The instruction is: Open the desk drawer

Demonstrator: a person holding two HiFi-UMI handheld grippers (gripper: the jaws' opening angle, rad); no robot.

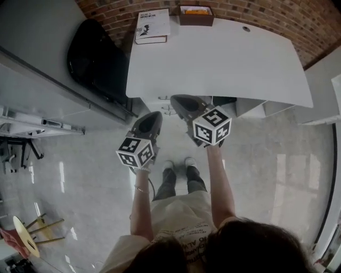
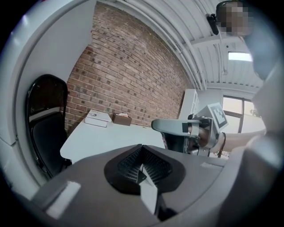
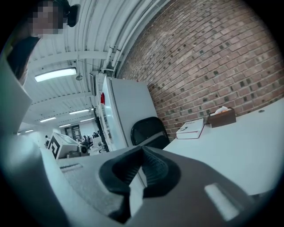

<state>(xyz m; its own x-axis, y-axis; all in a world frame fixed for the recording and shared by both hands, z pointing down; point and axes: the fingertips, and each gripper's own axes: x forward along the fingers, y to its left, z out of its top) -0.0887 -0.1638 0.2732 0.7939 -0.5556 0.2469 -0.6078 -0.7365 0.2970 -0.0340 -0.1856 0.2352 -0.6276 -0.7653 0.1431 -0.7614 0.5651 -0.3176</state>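
1. Brick wall [image 1: 256, 13] is backing the white desk [image 1: 224, 58]; open floor [image 1: 96, 176] is lying before its near edge.
2. The left gripper [image 1: 156, 114] and right gripper [image 1: 174, 98] are hovering there, jaws closed on nothing.
3. The desk drawer [image 1: 250, 108] is peeking from under that edge, its axis unclear.

Figure: surface finishes around the desk.
We see a smooth, matt white desk top [image 1: 224, 58] against a rough brick wall [image 1: 277, 16], a glossy, reflective floor [image 1: 256, 176], and the left gripper [image 2: 142, 167] in matt grey plastic with ribbed black pads [image 2: 128, 163].

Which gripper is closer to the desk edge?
The right gripper: its tip is at the front edge of the desk; the left gripper sits further back.
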